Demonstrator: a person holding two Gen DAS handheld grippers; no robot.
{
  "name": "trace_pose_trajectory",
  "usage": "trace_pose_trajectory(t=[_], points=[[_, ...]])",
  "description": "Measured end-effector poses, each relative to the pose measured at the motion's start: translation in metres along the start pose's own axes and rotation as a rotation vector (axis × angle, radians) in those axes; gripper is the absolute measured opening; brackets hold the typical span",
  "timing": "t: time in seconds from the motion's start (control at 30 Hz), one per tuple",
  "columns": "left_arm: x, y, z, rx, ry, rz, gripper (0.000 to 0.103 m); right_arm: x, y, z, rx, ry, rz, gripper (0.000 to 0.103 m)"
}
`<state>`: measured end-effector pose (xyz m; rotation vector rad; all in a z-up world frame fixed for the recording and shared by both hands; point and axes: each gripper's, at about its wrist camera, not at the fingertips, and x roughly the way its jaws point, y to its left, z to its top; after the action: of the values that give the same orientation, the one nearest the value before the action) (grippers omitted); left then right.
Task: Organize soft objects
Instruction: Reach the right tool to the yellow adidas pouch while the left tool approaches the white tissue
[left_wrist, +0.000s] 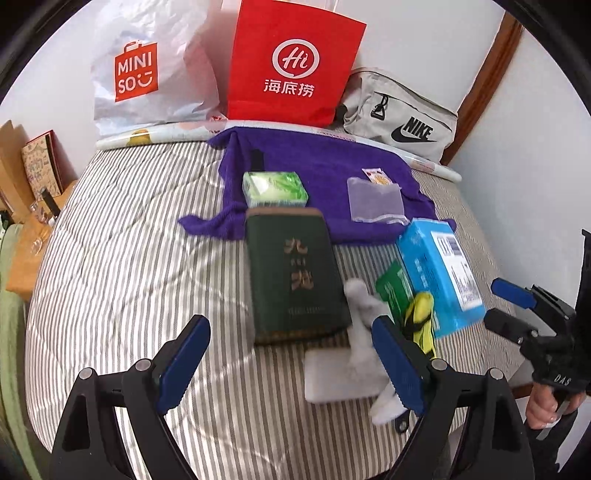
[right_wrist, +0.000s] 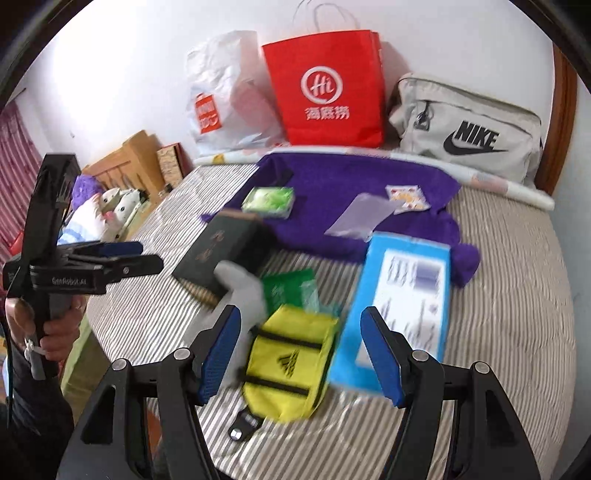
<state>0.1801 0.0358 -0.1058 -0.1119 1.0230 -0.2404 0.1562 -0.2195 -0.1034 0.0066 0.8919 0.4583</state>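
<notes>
A purple towel lies spread at the back of the striped bed. A white soft cloth lies beside a dark green box. A yellow pouch lies in front of my right gripper, which is open and empty just above it. My left gripper is open and empty, near the white cloth. The right gripper also shows in the left wrist view, and the left gripper in the right wrist view.
A blue box, a green packet, a green tissue pack and a clear plastic bag lie about. A white Miniso bag, a red paper bag and a grey Nike bag stand along the wall.
</notes>
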Motion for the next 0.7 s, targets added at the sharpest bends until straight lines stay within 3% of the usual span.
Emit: trace_pose_trajectory(t=[0.1, 0.27, 0.43, 0.7], points=[[0.000, -0.006, -0.016, 0.006, -0.011, -0.004, 0.087, 0.002, 0.007, -0.017, -0.003, 0.007, -0.001, 0.068], [0.002, -0.014, -0.038, 0.020, -0.051, 0.014, 0.077, 0.013, 0.008, -0.049, 0.009, 0.045, 0.023, 0.063], [0.003, -0.017, -0.057, 0.008, -0.054, 0.006, 0.075, 0.027, 0.005, -0.073, 0.030, 0.074, 0.034, 0.063], [0.009, -0.024, -0.070, 0.001, -0.026, -0.024, 0.075, 0.052, 0.003, -0.081, 0.100, 0.102, 0.054, 0.066]])
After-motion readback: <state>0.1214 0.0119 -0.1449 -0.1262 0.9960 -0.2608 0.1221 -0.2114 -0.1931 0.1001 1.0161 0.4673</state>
